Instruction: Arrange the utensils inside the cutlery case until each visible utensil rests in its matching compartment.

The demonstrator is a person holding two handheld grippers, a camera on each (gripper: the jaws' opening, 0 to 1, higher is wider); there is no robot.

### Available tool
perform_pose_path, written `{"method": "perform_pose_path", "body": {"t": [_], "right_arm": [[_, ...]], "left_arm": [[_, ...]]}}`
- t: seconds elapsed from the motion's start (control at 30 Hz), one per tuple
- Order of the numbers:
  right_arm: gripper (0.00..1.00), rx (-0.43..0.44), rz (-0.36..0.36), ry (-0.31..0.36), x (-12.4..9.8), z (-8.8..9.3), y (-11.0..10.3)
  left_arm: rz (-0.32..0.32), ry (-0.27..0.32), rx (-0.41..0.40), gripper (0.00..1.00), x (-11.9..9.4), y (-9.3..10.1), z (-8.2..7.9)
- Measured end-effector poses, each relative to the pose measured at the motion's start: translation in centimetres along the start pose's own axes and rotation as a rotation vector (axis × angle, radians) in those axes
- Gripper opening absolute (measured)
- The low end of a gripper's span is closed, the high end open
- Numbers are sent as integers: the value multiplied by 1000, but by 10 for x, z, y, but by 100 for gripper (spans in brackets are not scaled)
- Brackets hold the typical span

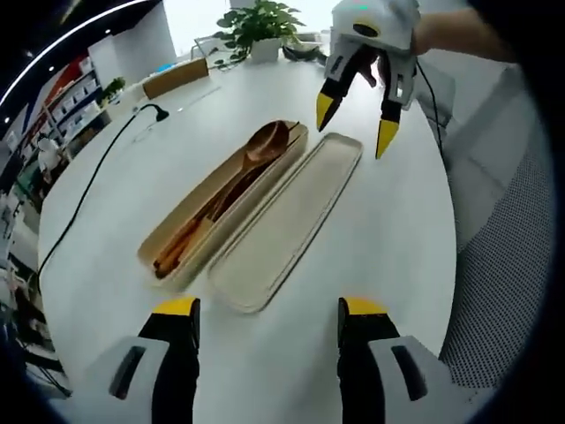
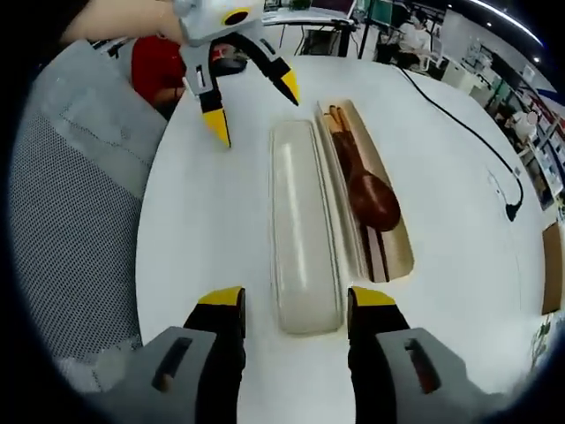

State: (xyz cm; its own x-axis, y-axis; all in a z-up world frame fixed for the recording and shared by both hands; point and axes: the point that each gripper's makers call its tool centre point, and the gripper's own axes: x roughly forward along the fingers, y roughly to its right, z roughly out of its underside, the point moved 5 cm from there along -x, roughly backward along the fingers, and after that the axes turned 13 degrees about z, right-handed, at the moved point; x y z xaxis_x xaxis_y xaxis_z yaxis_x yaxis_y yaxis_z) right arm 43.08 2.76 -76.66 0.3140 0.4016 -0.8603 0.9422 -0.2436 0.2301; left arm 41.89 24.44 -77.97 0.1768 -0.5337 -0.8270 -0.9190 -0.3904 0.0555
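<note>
A beige cutlery case lies open on the white table. Its base (image 1: 181, 231) (image 2: 397, 252) holds a brown wooden spoon (image 1: 267, 141) (image 2: 374, 201) and wooden chopsticks (image 1: 187, 237) (image 2: 378, 258) side by side. The empty lid (image 1: 287, 221) (image 2: 305, 230) lies flat beside the base. My left gripper (image 1: 269, 309) (image 2: 252, 106) is open, short of the case's near end. My right gripper (image 1: 355, 124) (image 2: 296, 300) is also open and hovers at the case's opposite end, next to the lid. Nothing is between either pair of jaws.
A black cable (image 1: 97, 177) (image 2: 468, 132) runs across the table beyond the case. A potted plant (image 1: 260, 26) stands at the table's far edge. A grey mesh chair (image 1: 503, 265) (image 2: 71, 221) sits along the table's side. A hand (image 1: 450, 31) holds the right gripper.
</note>
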Motion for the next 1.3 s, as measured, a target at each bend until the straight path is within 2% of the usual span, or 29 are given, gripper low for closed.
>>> {"method": "perform_pose_path", "body": {"t": [0.07,0.1,0.13,0.17,0.5,0.9,1.3], "right_arm": [[44,-3,6,-1,1,-2,3],[44,-4,3,-4,2,-2,4],[44,-5,0,-5,2,-2,3],[44,-6,-4,-6,2,-2,3],[44,-33,-21,-34,13,-2,-2],[43,-91,-40,-58,21,-4,-2],[43,-51,-56,-40,24,-6,-2]], "left_arm": [[7,2,9,61,3,0,2],[31,44,-16,61,3,1,-1],[22,30,-25,62,3,-1,1],[23,43,-42,62,2,-2,0],[56,40,-43,63,4,-3,-1],[87,69,-61,62,8,-3,0],[100,85,-42,60,11,1,-6]]}}
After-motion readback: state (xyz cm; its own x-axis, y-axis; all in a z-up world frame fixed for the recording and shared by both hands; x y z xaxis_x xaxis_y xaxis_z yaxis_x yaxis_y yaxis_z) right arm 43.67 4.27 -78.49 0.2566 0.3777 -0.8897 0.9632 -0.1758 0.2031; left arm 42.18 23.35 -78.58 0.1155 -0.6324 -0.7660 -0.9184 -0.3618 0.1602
